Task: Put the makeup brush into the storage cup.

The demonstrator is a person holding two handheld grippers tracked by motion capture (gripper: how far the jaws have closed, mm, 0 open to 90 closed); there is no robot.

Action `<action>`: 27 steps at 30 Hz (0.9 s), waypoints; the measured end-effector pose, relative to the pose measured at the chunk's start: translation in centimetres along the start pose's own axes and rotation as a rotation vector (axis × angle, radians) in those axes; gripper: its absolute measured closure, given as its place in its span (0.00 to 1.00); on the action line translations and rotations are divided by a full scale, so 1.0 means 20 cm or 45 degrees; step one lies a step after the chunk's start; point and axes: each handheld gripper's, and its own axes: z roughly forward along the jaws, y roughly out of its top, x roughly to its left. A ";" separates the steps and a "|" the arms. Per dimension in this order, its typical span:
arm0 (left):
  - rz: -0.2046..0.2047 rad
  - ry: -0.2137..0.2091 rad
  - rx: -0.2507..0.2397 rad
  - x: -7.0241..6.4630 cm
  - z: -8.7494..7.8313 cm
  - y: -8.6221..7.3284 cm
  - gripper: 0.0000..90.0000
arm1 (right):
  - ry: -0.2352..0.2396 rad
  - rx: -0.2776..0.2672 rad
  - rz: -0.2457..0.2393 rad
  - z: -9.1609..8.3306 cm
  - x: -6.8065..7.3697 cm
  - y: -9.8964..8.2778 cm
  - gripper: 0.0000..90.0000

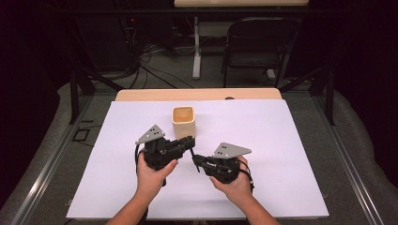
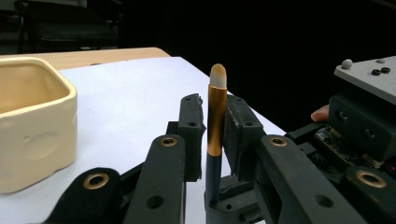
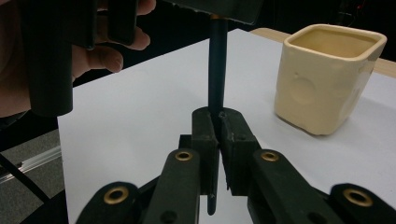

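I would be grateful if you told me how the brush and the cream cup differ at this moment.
The brush is thin, with a dark handle and gold ferrule; the cream cup is squat and square-mouthed. The brush is held off the table between the left tool and right tool; the cup stands free on the white sheet.

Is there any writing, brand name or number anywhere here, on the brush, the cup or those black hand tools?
No readable text anywhere.
Brush: plain gold ferrule and dark handle, no print seen.
Cream cup: only moulded dimples, no lettering.
Left gripper and right gripper: bare black parts and brass rivets, no label.
Small circuit board on the other gripper: markings too small to read.
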 end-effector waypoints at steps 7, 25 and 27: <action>0.004 0.001 0.007 0.00 0.00 0.00 0.92 | 0.000 0.001 0.000 0.00 0.00 0.00 0.94; 0.004 -0.007 0.006 -0.01 0.00 0.01 0.93 | 0.012 -0.014 0.012 0.00 0.00 0.00 0.94; 0.010 -0.006 0.004 -0.01 0.00 0.01 0.93 | 0.013 -0.012 0.011 0.00 0.00 0.00 0.94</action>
